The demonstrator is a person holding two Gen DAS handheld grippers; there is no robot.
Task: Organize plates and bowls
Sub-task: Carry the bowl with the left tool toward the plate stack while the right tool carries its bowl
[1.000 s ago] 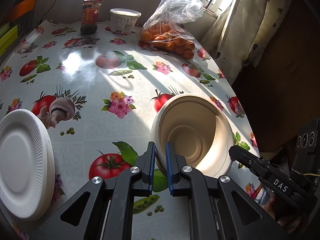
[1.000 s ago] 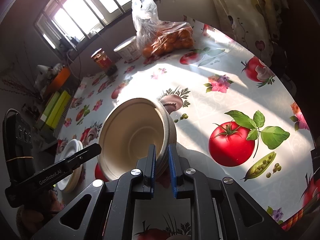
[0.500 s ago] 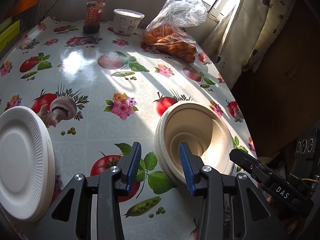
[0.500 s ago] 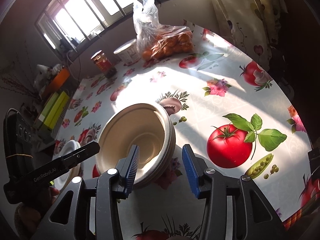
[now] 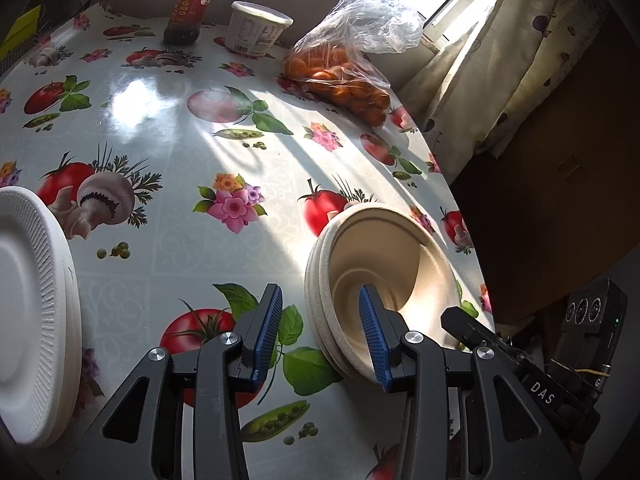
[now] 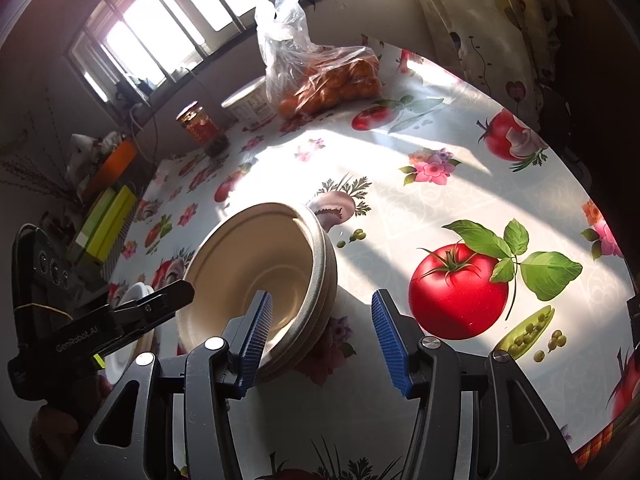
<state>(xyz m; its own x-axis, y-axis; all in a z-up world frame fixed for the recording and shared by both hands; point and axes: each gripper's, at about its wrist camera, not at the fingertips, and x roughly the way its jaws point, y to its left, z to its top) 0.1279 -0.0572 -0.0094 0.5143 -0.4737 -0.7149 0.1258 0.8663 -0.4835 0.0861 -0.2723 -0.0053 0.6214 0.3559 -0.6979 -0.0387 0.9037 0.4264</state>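
A stack of beige paper bowls point(image 5: 384, 248) sits on the flowered tablecloth near the table's right edge. My left gripper point(image 5: 319, 292) is open and straddles the stack's near left rim, one blue pad inside the top bowl and one outside, neither pressing. My right gripper point(image 6: 321, 299) straddles the opposite rim of the bowls point(image 6: 256, 264); its jaws are opening, and the pads stand off the rim. A stack of white foam plates point(image 5: 28, 300) lies at the left edge of the left wrist view, and in the right wrist view the plates point(image 6: 136, 292) are partly hidden behind the left gripper.
At the far side under the window stand a bag of oranges point(image 5: 344, 76), a white tub point(image 5: 256, 28) and a dark jar point(image 5: 192, 4). The table edge point(image 5: 460, 200) curves just right of the bowls, with a curtain point(image 5: 500, 60) beyond.
Both grippers were shut on the bowl stack's rims, holding it tilted. Both have opened, and the stack now rests flat on the table.
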